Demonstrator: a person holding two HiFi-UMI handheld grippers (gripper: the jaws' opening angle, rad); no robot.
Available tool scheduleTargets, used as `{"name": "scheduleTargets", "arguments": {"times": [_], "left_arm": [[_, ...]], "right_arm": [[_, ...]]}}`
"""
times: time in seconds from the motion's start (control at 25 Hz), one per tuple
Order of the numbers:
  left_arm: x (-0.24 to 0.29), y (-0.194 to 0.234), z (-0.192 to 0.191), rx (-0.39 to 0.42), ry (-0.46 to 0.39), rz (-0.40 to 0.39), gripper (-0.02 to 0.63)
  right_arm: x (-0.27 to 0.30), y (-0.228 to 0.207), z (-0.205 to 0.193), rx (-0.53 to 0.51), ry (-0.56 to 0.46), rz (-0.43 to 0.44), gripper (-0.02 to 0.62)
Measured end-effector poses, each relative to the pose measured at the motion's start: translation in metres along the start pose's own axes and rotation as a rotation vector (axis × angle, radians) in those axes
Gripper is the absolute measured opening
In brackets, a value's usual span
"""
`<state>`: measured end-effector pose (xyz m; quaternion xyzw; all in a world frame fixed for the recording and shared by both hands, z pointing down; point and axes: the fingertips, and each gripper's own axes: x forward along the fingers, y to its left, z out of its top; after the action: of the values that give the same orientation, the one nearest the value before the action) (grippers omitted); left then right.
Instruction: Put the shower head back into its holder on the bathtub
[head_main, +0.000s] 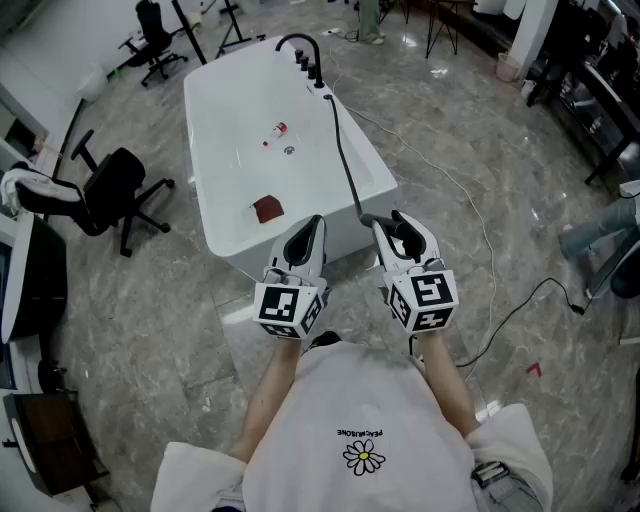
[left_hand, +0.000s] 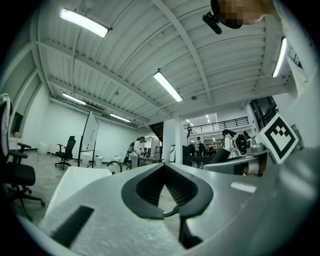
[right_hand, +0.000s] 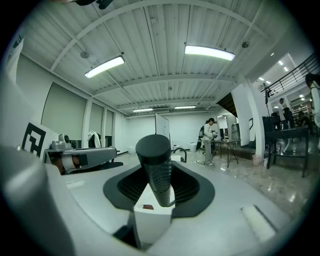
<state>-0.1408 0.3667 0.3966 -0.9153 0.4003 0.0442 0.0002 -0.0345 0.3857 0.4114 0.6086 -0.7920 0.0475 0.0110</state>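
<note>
A white bathtub (head_main: 230, 110) stands ahead of me, with a black faucet (head_main: 298, 44) and black fittings (head_main: 316, 76) on its far rim. A black hose (head_main: 345, 150) runs from those fittings along the right rim to the black shower head (head_main: 381, 220). My right gripper (head_main: 397, 236) is shut on the shower head's ribbed handle (right_hand: 156, 167), just off the tub's near right corner. The right gripper (right_hand: 159, 189) points level. My left gripper (head_main: 305, 240) hovers beside it at the tub's near end, shut with nothing in it. The left gripper (left_hand: 168, 202) points level too.
A dark red object (head_main: 267, 208), a small red-and-white bottle (head_main: 278, 130) and a drain (head_main: 289, 150) are inside the tub. Black office chairs (head_main: 110, 195) stand to the left. A cable (head_main: 485, 235) trails over the marble floor on the right, near a person's leg (head_main: 600, 232).
</note>
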Motion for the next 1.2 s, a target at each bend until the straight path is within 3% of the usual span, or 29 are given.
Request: {"name": "scheduleTargets", "arguments": {"times": [0.44, 0.92, 1.2], "left_arm": [[-0.006, 0.006, -0.007, -0.010, 0.017, 0.034, -0.002], [-0.020, 0.003, -0.030, -0.020, 0.099, 0.065, -0.002], [0.002, 0.016, -0.052, -0.022, 0.148, 0.068, -0.002]], "right_arm": [[-0.008, -0.011, -0.002, 0.097, -0.009, 0.002, 0.140], [0.004, -0.026, 0.012, 0.063, -0.026, 0.001, 0.140], [0.029, -0.039, 0.011, 0.111, -0.031, 0.002, 0.140]]}}
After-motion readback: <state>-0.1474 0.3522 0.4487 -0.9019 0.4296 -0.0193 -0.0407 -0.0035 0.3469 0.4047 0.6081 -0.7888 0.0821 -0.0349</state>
